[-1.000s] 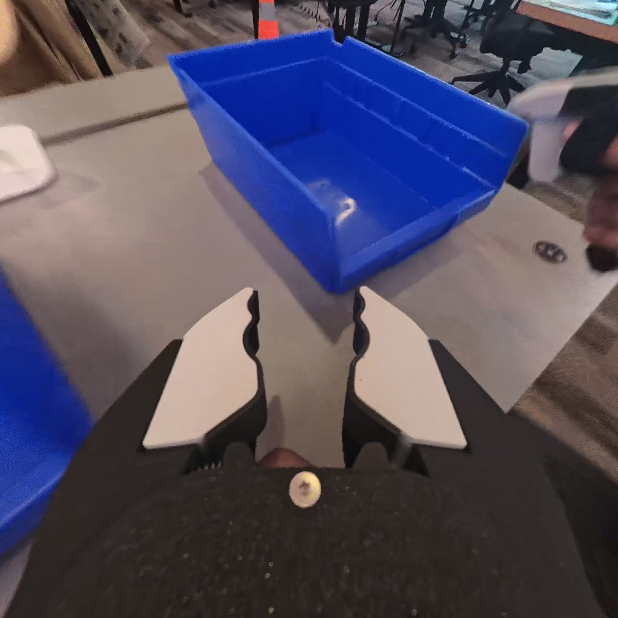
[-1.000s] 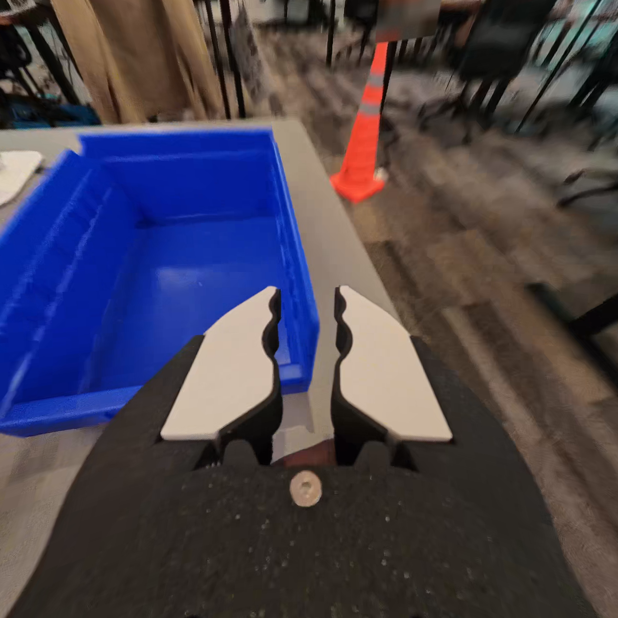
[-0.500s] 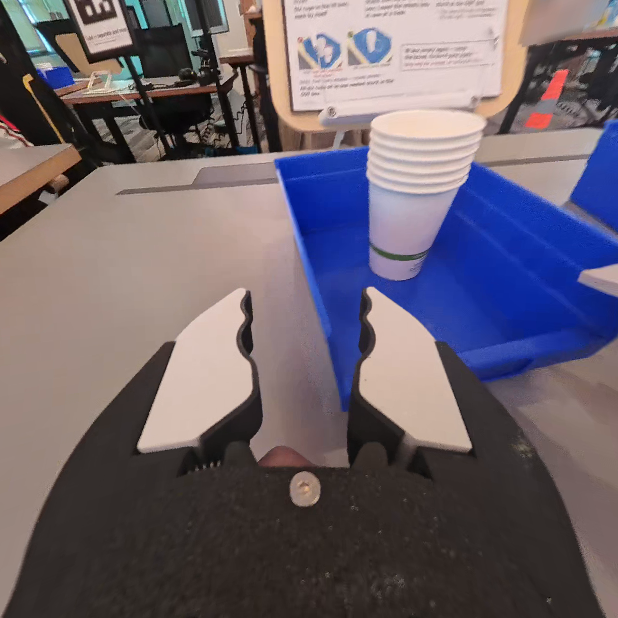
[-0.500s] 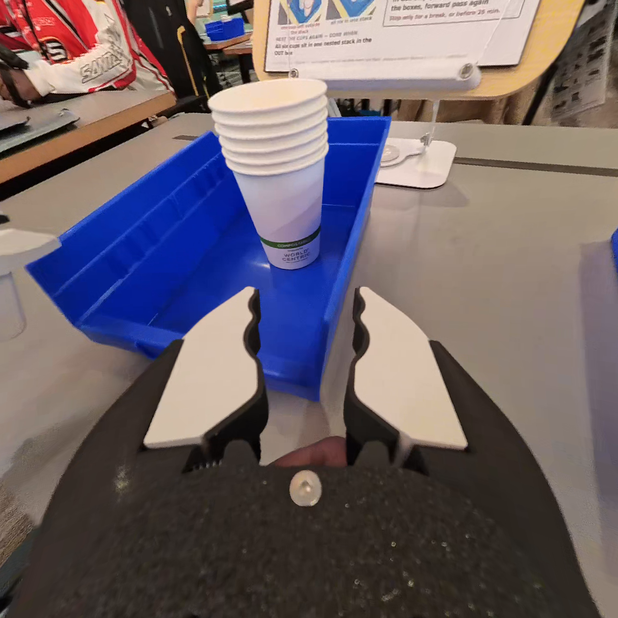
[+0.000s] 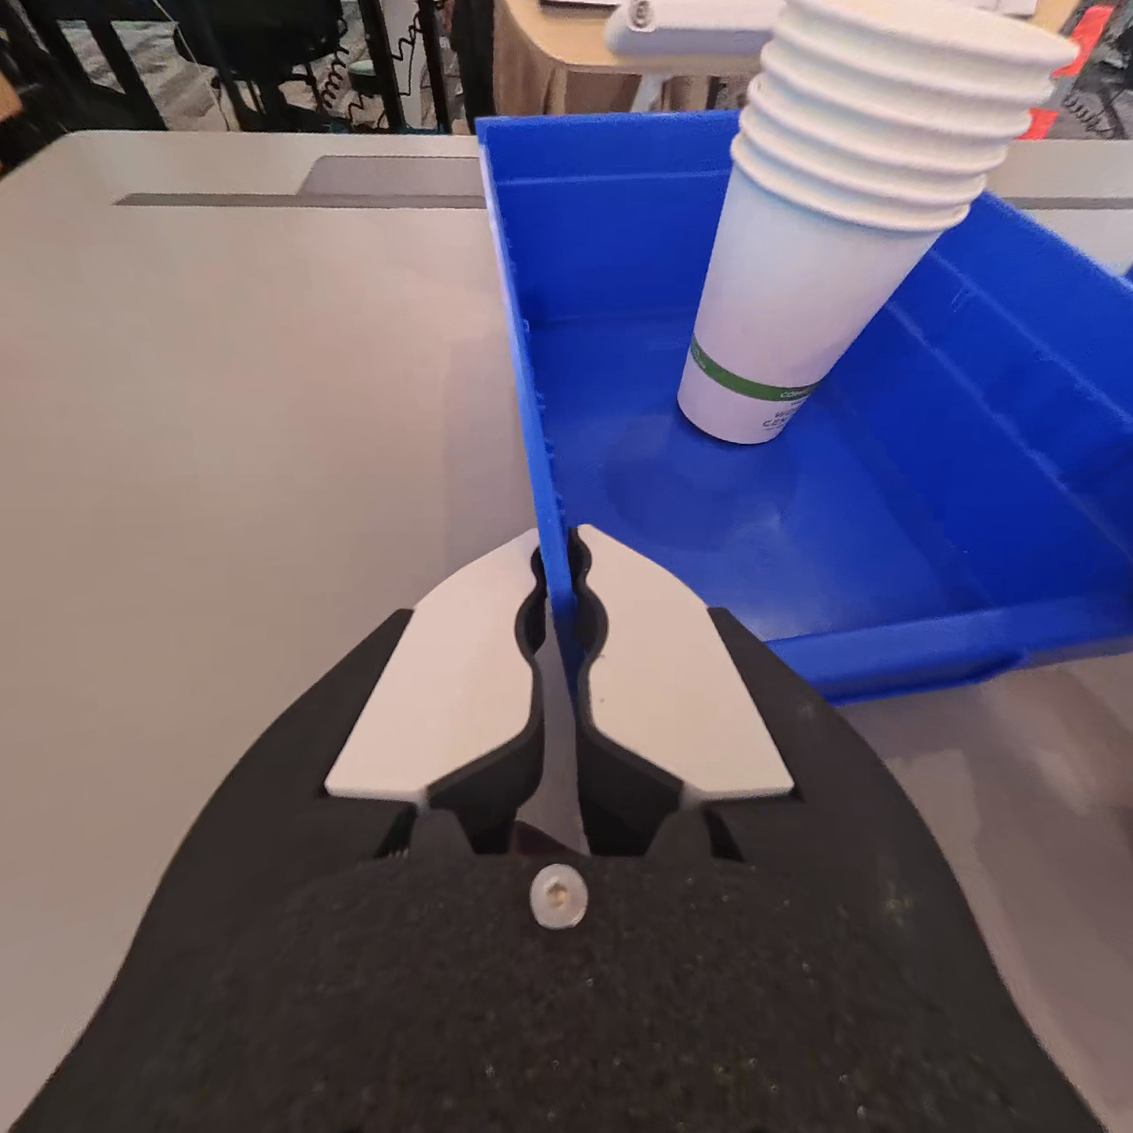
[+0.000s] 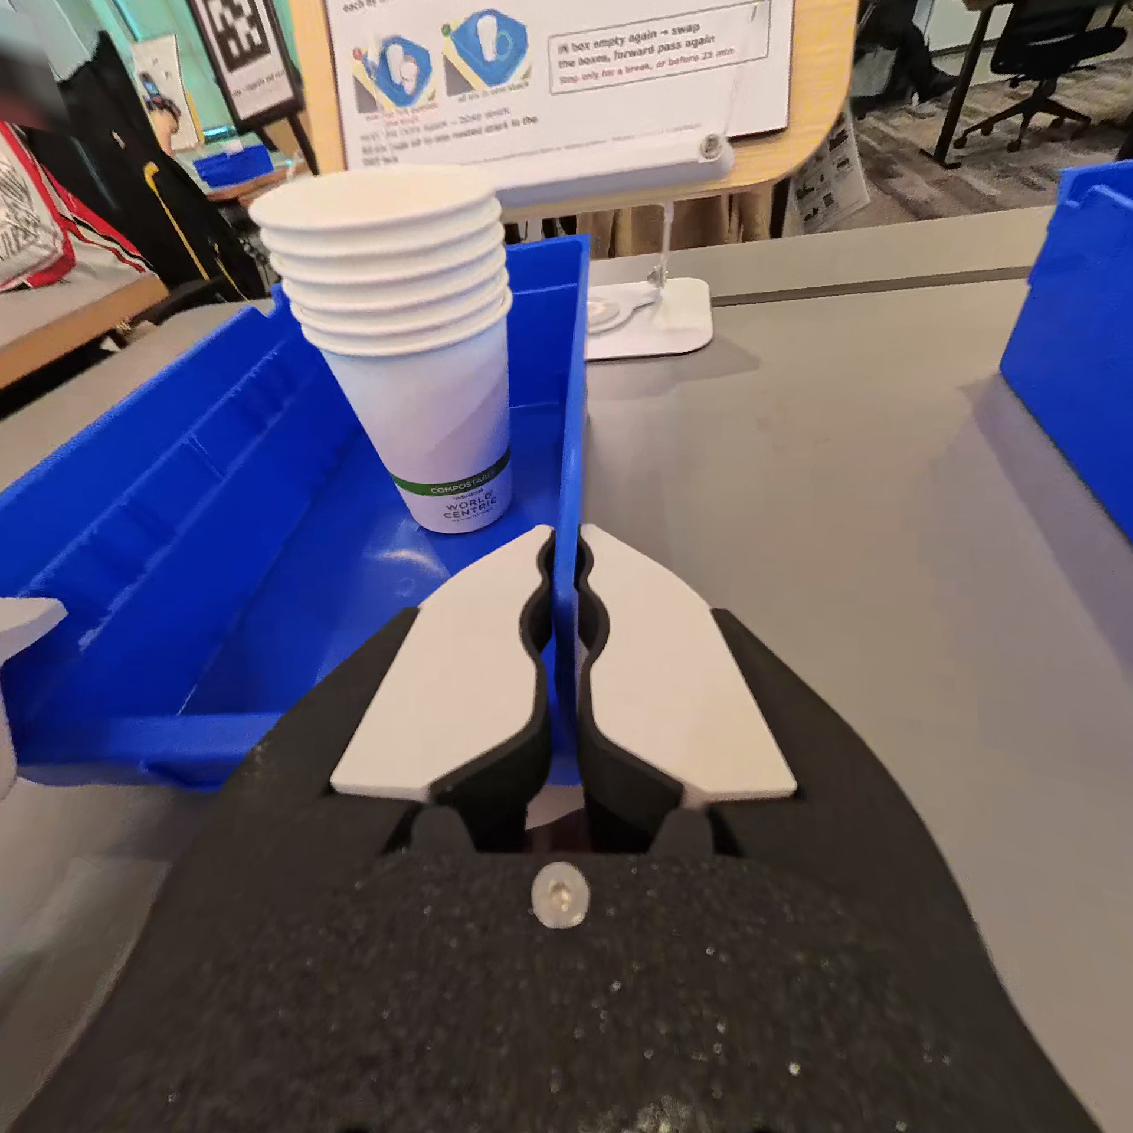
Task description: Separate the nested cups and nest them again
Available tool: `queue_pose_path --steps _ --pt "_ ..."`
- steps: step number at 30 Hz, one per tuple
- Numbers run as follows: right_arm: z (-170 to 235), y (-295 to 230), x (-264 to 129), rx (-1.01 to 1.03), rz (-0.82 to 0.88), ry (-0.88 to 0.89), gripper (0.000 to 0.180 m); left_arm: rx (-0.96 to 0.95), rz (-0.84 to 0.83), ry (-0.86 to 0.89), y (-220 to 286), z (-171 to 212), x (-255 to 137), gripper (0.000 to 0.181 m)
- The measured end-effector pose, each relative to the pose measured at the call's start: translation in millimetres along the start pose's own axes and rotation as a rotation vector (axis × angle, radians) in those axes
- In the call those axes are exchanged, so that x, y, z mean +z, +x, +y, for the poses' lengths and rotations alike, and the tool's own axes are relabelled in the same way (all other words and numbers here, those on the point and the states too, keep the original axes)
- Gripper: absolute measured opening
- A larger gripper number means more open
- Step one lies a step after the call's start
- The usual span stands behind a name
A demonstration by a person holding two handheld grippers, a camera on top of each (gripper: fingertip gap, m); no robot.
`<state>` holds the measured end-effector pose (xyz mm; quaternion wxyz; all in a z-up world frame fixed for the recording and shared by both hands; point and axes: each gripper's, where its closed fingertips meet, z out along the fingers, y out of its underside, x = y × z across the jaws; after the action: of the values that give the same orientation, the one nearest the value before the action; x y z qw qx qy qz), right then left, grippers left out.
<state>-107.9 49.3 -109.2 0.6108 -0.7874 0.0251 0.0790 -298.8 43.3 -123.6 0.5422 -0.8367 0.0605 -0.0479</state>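
A nested stack of several white paper cups with a green band (image 5: 827, 245) stands upright inside a blue bin (image 5: 919, 521). My left gripper (image 5: 555, 539) is shut on the bin's left side wall (image 5: 521, 368), near its front corner, with both pads pressed on the thin wall. In the right wrist view the same cup stack (image 6: 417, 343) stands just inside the bin's right side wall (image 6: 573, 398). My right gripper (image 6: 565, 533) is shut on that wall near the front. A tip of the left gripper (image 6: 24, 613) shows at the far left of that view.
The bin rests on a grey table (image 5: 245, 429). A second blue bin (image 6: 1079, 343) stands to the right. A sign board on a white stand base (image 6: 650, 319) stands behind the bins. Other tables and chairs lie beyond.
Both grippers swung from the empty bin to the bin with the cups, moved up to its side walls and closed on them, left on the left wall, right on the right wall.
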Motion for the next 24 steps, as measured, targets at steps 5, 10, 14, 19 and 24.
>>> queue_pose_path --steps 5,10,14,19,24 --pt "0 -65 7 -0.045 -0.025 0.021 0.003 0.005 -0.088 -0.005 -63 -9 -9 0.002" --pt "-4 -140 29 -0.053 -0.057 0.01 0.003 -0.008 -0.134 -0.008 -139 -20 -15 0.002" --pt "-4 -193 44 -0.098 -0.062 0.011 0.003 0.002 -0.129 -0.029 -194 -14 -12 0.003" --pt "10 -231 58 -0.115 -0.061 -0.03 0.004 0.038 -0.103 -0.047 -238 -9 -5 0.004" --pt "24 -237 69 -0.117 -0.047 -0.05 0.005 0.077 -0.068 -0.037 -252 -6 9 0.004"
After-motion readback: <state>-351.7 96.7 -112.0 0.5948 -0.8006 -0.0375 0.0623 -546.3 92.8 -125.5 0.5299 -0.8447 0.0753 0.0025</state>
